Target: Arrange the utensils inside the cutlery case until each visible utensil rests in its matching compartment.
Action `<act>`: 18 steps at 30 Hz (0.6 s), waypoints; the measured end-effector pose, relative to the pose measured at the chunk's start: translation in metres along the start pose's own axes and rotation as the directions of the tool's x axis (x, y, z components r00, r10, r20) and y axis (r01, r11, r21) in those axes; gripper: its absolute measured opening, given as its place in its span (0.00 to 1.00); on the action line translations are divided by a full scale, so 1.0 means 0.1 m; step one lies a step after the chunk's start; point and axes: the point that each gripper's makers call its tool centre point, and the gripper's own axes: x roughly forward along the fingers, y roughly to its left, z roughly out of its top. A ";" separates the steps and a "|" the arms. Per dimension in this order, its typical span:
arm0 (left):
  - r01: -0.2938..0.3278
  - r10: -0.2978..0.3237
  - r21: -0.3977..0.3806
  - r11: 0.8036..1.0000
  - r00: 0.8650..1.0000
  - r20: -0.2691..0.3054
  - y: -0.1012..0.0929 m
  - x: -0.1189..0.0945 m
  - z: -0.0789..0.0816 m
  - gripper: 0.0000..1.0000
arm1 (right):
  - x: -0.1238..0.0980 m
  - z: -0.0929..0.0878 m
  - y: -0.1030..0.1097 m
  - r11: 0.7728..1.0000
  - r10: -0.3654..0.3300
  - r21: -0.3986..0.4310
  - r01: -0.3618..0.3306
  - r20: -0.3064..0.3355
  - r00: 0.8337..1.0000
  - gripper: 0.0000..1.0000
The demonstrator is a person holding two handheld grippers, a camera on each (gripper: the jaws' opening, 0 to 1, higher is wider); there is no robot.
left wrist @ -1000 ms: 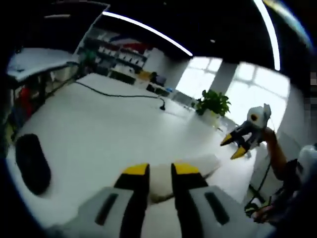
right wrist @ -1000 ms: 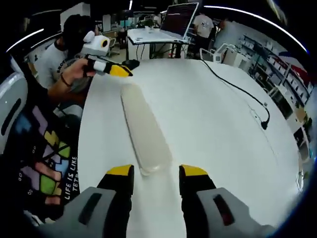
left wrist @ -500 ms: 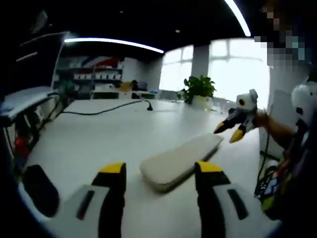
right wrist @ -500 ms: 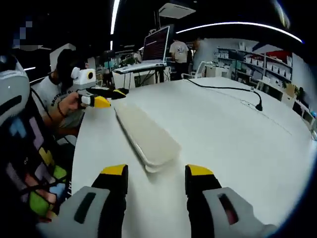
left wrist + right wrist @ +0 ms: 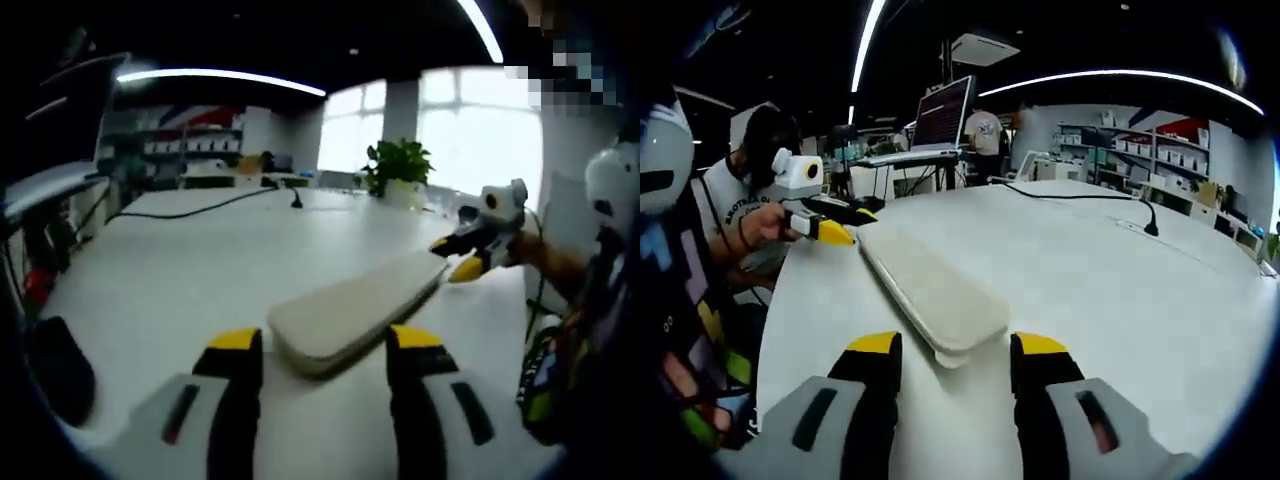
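the long beige closed cutlery case (image 5: pixel 350 312) is best clasped squarely at both ends; both grippers' fingers are spread wide, empty

Both hand-held grippers (image 5: pixel 323 342) (image 5: pixel 956 347) level, jaws parted.

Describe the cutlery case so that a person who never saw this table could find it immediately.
Start from the large white table. Near its edge on the person's side lies the cutlery case, a long, flat, beige case with rounded ends, closed, between the left gripper and the right gripper. The table's other things, a cable and a dark oval object, are black.
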 end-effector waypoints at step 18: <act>0.015 -0.014 0.012 1.000 1.000 -0.019 0.00 0.14 -0.12 0.47 | 0.16 -0.03 -0.07 0.999 0.018 -0.050 -0.018 0.006 1.000 0.41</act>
